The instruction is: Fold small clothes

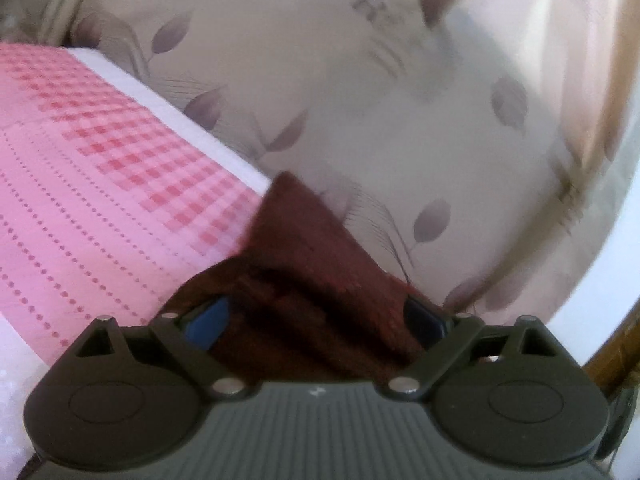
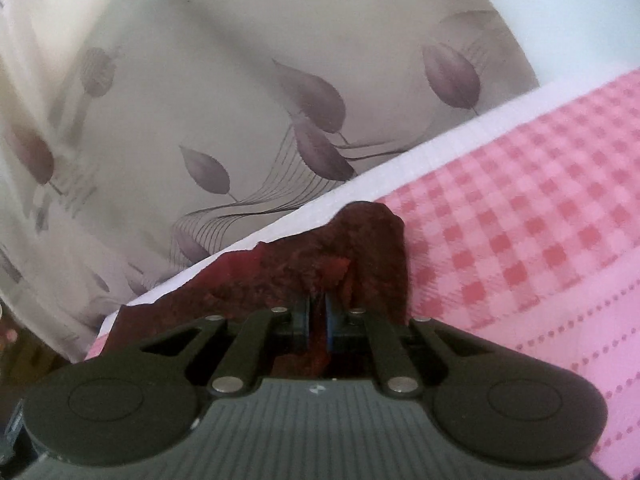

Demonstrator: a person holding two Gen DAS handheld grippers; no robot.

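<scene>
A dark red fuzzy cloth [image 1: 304, 264] lies bunched between the fingers of my left gripper [image 1: 316, 320]. The left jaws stand wide apart, with the blue pads at either side of the cloth. In the right wrist view the same dark red cloth [image 2: 344, 248] sticks up in front of my right gripper [image 2: 318, 320]. The right jaws are closed tight on a fold of it. Both grippers are over the pink checked bed cover [image 1: 100, 184], near its far edge. The rest of the cloth is hidden by the gripper bodies.
The pink cover [image 2: 540, 208] has a white border [image 2: 400, 168] along the bed edge. Behind it hangs a beige curtain with purple leaf prints [image 2: 240, 112], also in the left wrist view [image 1: 360, 120]. A wooden frame [image 1: 616, 360] shows at the lower right.
</scene>
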